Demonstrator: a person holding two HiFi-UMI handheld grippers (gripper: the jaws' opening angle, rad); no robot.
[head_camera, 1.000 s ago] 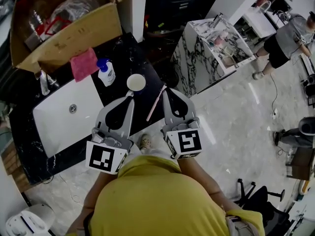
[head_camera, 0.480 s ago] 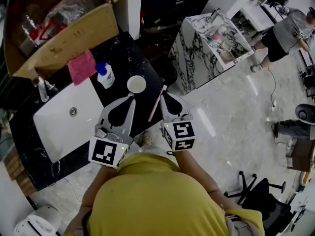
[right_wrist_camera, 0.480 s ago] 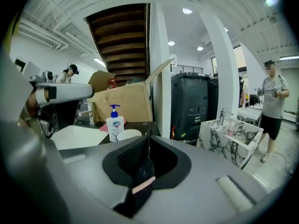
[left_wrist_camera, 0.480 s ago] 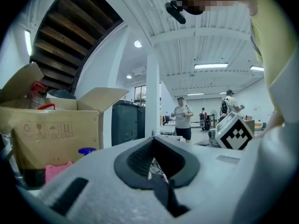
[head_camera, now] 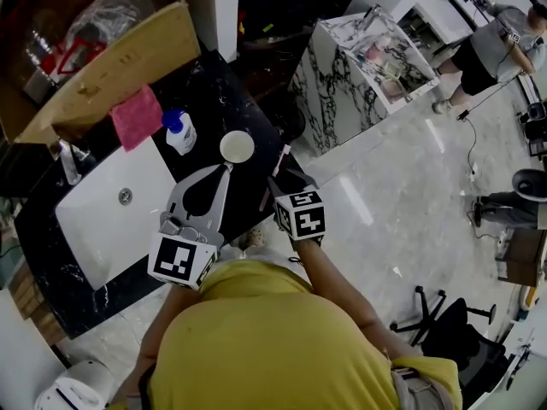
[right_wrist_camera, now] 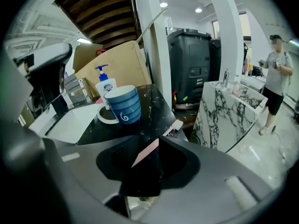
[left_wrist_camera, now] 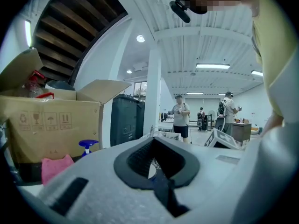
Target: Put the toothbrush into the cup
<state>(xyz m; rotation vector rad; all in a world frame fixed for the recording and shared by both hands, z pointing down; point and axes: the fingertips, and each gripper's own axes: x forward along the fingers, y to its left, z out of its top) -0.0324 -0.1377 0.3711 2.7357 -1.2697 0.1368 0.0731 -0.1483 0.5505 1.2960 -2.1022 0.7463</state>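
A pink toothbrush [head_camera: 279, 162] lies on the black counter [head_camera: 214, 101] near its right edge. The blue-striped cup [right_wrist_camera: 122, 105] stands upright just beyond it, and from above only its white mouth [head_camera: 237, 146] shows. My right gripper [head_camera: 278, 179] points steeply down over the toothbrush. Its jaws are opening, and the toothbrush handle [right_wrist_camera: 145, 153] lies between them, not pinched. My left gripper [head_camera: 226, 169] is shut on nothing, its tip close to the cup's near side. The same gripper [left_wrist_camera: 153, 143] in its own view hides the cup.
A white sink [head_camera: 120, 207] with a faucet [head_camera: 68, 161] is set into the counter's left. A pump bottle [head_camera: 180, 131], a pink cloth [head_camera: 135, 116] and an open cardboard box [head_camera: 102, 49] sit behind it. A marble-patterned stand [head_camera: 359, 75] is at the right.
My right gripper has dropped to the counter and tipped nose-down over the toothbrush. The left gripper sank a little. Toothbrush and cup have not moved.
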